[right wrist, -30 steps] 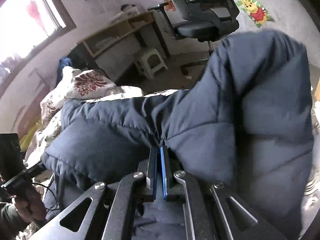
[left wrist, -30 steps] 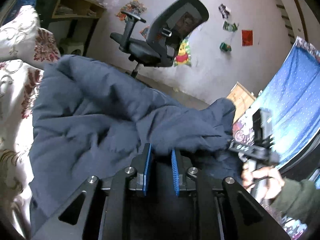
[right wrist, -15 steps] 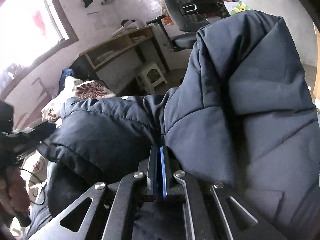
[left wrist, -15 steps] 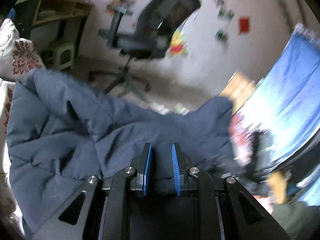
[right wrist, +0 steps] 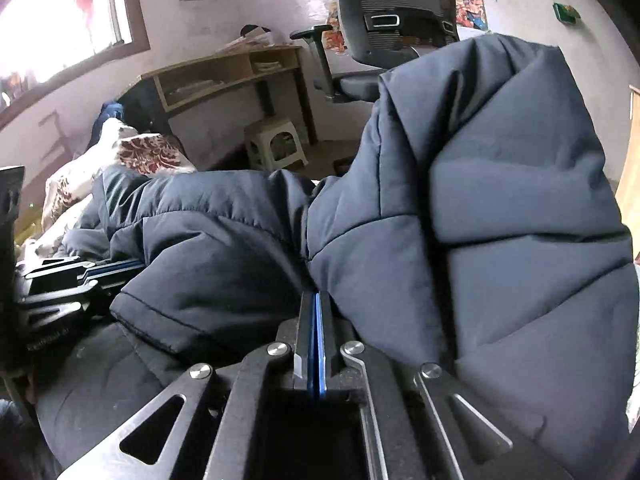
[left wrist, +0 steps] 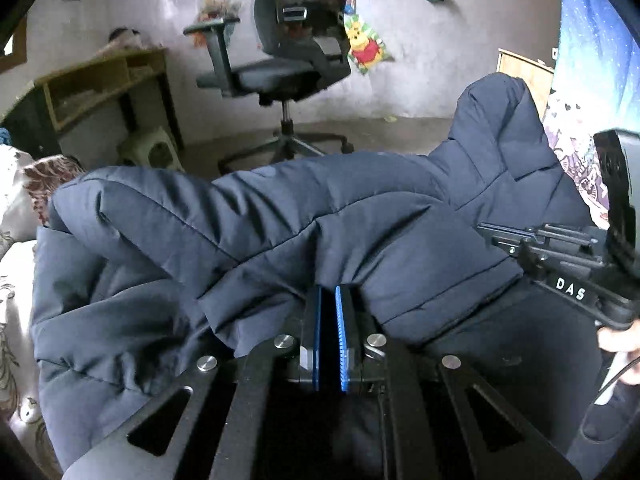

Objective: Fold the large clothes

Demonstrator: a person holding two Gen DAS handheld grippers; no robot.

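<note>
Jacket: a dark navy quilted jacket [left wrist: 280, 216] lies bunched on the bed, in front of the office chair [left wrist: 288, 60]; one padded part rises high on the right side [right wrist: 500, 200].
Left gripper: the left gripper [left wrist: 328, 300] has its blue-lined fingers [left wrist: 342, 332] drawn close, a narrow gap between them, with a fold of the jacket caught at their tips.
Right gripper: the right gripper [right wrist: 317, 304] has its fingers clenched nearly flat together on a seam of the jacket; seen from the left wrist it sits at the jacket's right edge [left wrist: 560, 256].
Bed: a floral cover [left wrist: 24, 200] shows left of the jacket.
Shelf: the wooden desk [right wrist: 224, 76] left of the chair has open compartments holding flat things too small to make out.
Around: a pale plastic stool [right wrist: 276, 144] stands under the desk; a cartoon bear poster [left wrist: 364, 44] hangs on the wall behind the chair; a blue curtain [left wrist: 592, 40] hangs far right of it.
Hidden: the jacket's lower part is covered by the gripper bodies; its sleeves cannot be told apart.
</note>
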